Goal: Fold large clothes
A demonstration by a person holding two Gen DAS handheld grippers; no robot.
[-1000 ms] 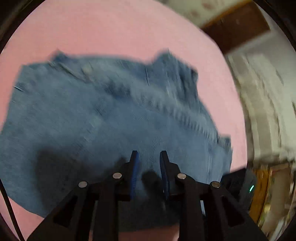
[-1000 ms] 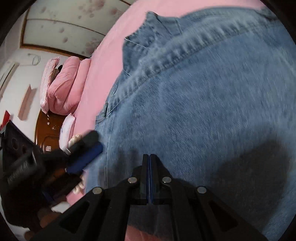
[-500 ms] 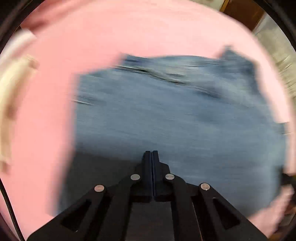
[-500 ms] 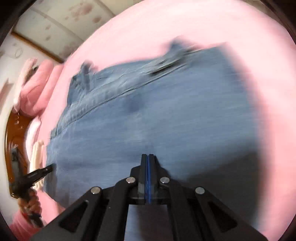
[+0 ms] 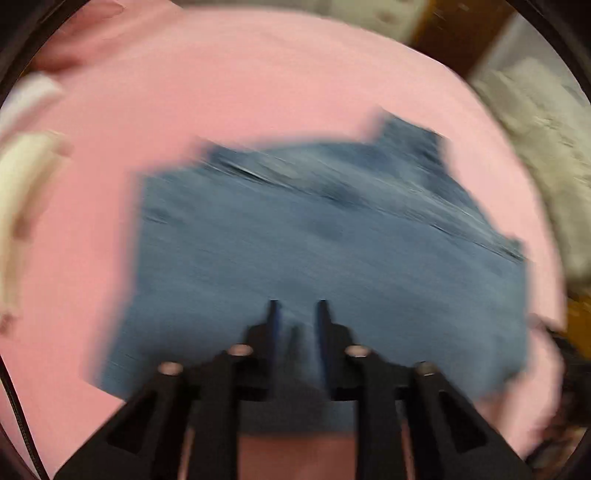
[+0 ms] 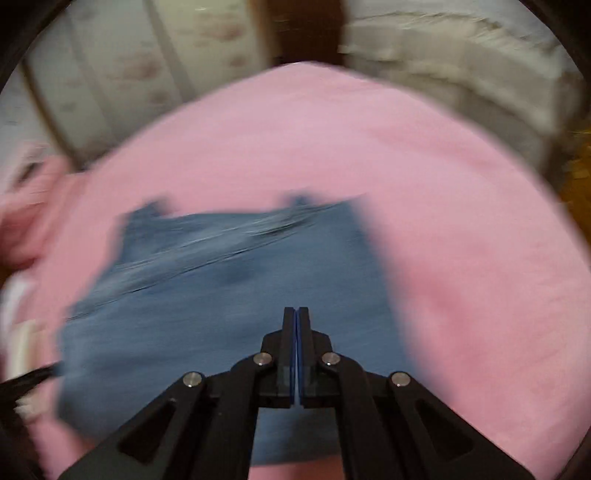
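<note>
A folded blue denim garment (image 5: 314, 258) lies flat on a pink bedsheet (image 5: 240, 92); it also shows in the right wrist view (image 6: 229, 295) on the same sheet (image 6: 461, 258). My left gripper (image 5: 297, 314) hangs above the garment's near edge with its jaws a little apart and nothing between them. My right gripper (image 6: 296, 321) is above the garment's near right part with its jaws pressed together and no cloth in them. Both views are motion-blurred.
Pink bedding (image 6: 22, 221) is piled at the left of the bed. A pale bundle (image 5: 22, 184) lies at the left edge. A white cloth heap (image 5: 535, 147) and dark wood furniture (image 6: 303, 33) stand beyond the bed.
Both grippers have pulled back and up from the garment, which now looks smaller. The left jaws, shut half a second ago, have opened a little. The right jaws stayed shut.
</note>
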